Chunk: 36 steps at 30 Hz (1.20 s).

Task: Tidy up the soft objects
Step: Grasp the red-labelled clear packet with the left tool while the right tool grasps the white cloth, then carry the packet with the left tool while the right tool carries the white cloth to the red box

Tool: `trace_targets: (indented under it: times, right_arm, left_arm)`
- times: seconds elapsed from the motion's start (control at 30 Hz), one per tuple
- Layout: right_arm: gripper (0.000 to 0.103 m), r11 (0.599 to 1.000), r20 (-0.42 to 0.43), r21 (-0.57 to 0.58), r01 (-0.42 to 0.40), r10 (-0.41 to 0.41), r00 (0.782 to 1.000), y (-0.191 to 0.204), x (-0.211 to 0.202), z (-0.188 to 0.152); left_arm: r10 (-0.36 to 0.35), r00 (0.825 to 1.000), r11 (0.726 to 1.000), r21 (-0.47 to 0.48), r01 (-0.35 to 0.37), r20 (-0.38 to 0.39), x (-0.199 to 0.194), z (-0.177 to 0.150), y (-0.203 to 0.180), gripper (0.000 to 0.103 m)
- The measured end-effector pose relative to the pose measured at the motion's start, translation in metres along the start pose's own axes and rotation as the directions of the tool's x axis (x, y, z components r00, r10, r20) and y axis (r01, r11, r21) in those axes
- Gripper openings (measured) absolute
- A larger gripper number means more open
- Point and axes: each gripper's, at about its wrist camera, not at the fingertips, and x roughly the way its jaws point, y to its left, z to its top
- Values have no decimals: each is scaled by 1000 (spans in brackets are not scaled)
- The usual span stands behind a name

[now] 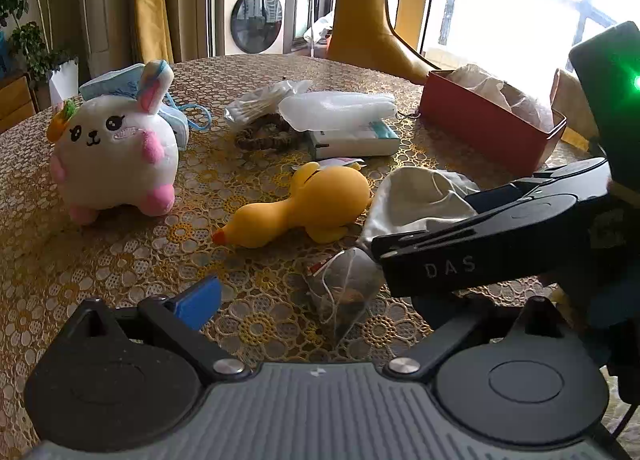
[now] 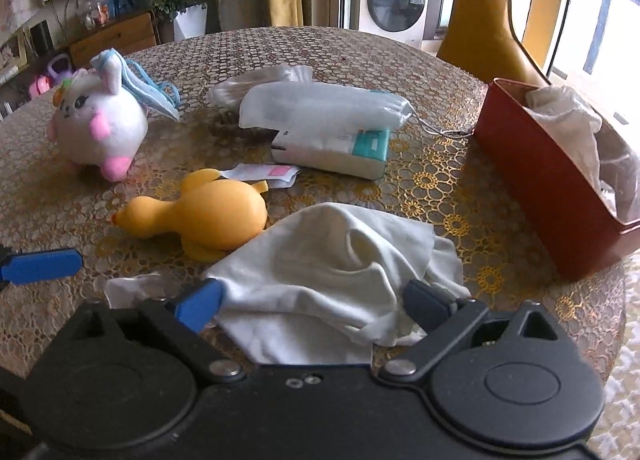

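Cloth (image 2: 332, 280) lies crumpled just beside the yellow duck (image 2: 200, 215), between the right gripper's (image 2: 316, 300) spread fingers; closing may snag the lace tablecloth (image 2: 440, 187). The left gripper (image 1: 312, 300) is open too.

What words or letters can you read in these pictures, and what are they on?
"DAS": pale letters on the right gripper, the black tool reaching in from the right in the left wrist view.
White and teal box: some print, too blurred to read.
Washing machine: small panel markings, too small to read.
Nothing else is readable.
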Motion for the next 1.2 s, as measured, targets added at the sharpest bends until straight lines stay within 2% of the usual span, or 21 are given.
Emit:
trace_targets:
  times: [0.07, 0.23, 0.33, 0.4, 0.43, 0.47, 0.6, 0.7, 0.77, 0.9, 0.97, 1.2]
  right_arm:
    - [92, 1000, 1, -11, 15, -15, 1000, 1, 0, 0]
    - [79, 999, 10, 25, 38, -38, 999, -2, -4, 0]
    - [66, 998, 22, 32, 51, -52, 998, -3, -7, -1]
    - [52, 998, 29, 36, 54, -56, 998, -4, -9, -1]
    - [48, 998, 32, 37, 56, -57, 998, -4, -9, -2]
    - [41, 998, 33, 43, 54, -55, 998, -5, -10, -2]
    - [27, 996, 39, 71, 54, -57, 998, -8, -14, -4]
    - [20, 995, 43, 89, 46, -50, 998, -10, -18, -5]
    - [17, 994, 47, 101, 41, -46, 998, -11, -21, -5]
    - [12, 992, 68, 121, 30, -39, 997, -14, -29, -7]
    - [10, 991, 82, 135, 21, -32, 996, -16, -35, -7]
    - [9, 986, 132, 164, -17, -5, 991, -20, -61, -7]
  left_arm:
    - [8, 1000, 1000, 6, -8, -8, 2, 0, 0, 90]
    - [17, 1000, 1000, 16, -16, -14, 3, 1, -1, 67]
    - [8, 1000, 1000, 21, -8, -16, 4, 1, -2, 56]
    - [11, 1000, 999, 30, -10, -14, 3, 1, -4, 55]
    - [16, 1000, 999, 34, -15, -14, 3, 2, -5, 54]
    - [16, 1000, 999, 34, -15, -15, 4, 2, -5, 49]
    - [3, 1000, 1000, 28, -2, -25, 4, 6, -6, 35]
    - [7, 1000, 1000, 30, -7, -27, 4, 7, -7, 32]
    - [9, 1000, 1000, 30, -8, -27, 2, 8, -7, 26]
    - [10, 1000, 1000, 18, -10, -30, 0, 9, -5, 23]
    - [14, 999, 1000, 12, -14, -33, -2, 10, -3, 20]
    - [14, 1000, 1000, -11, -14, -18, -16, 16, 0, 19]
